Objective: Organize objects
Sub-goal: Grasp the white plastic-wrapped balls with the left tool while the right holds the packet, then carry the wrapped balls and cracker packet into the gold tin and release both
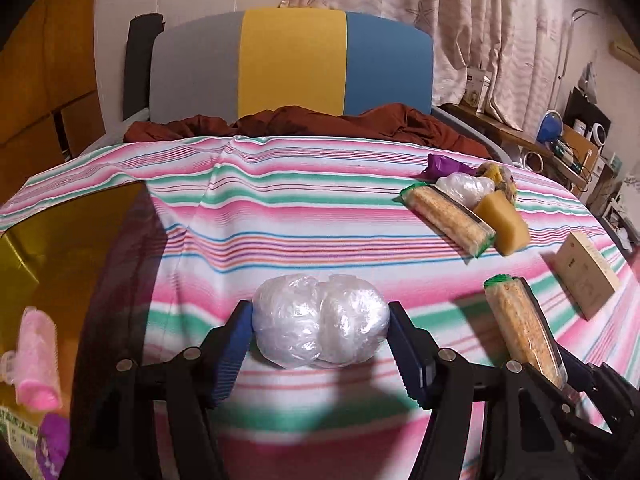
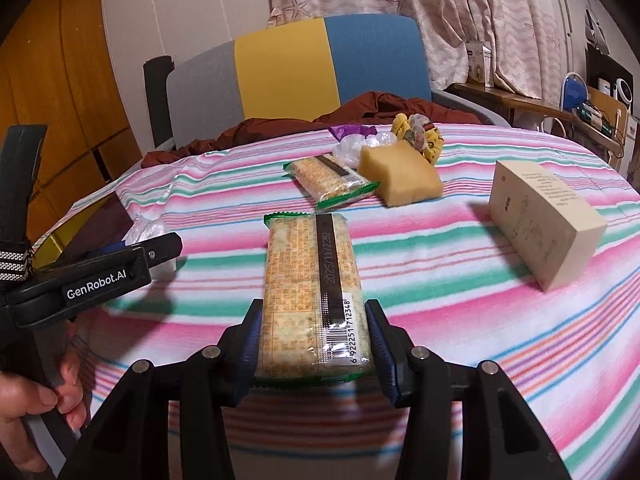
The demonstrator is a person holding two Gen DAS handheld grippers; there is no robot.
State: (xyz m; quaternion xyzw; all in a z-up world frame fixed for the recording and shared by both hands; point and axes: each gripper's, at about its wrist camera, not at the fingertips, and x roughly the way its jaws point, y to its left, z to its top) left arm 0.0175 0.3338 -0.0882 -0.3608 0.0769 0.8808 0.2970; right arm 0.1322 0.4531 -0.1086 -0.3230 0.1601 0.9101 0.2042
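Two tools work over a tabletop draped in a cloth of pink, green, white and blue stripes. Behind it stands a chair with a grey, yellow and blue back and a rust-brown cloth bunched on its seat. Pale curtains printed with starfish hang at the back, wooden doors fill the left side, and a cluttered shelf runs along the right.

On the striped cloth a cream box stands toward the right. Farther back lies a group: a second cracker packet, a yellow sponge, a small plastic bundle, a purple wrapper and a yellow patterned item. At the left edge sits an amber tray with a pink hair roller in it.

Left tool: clenched on a clear plastic-wrapped bundle, which rests on the cloth between its blue pads. Right tool: grasping a cracker packet at its near end, just above the cloth.
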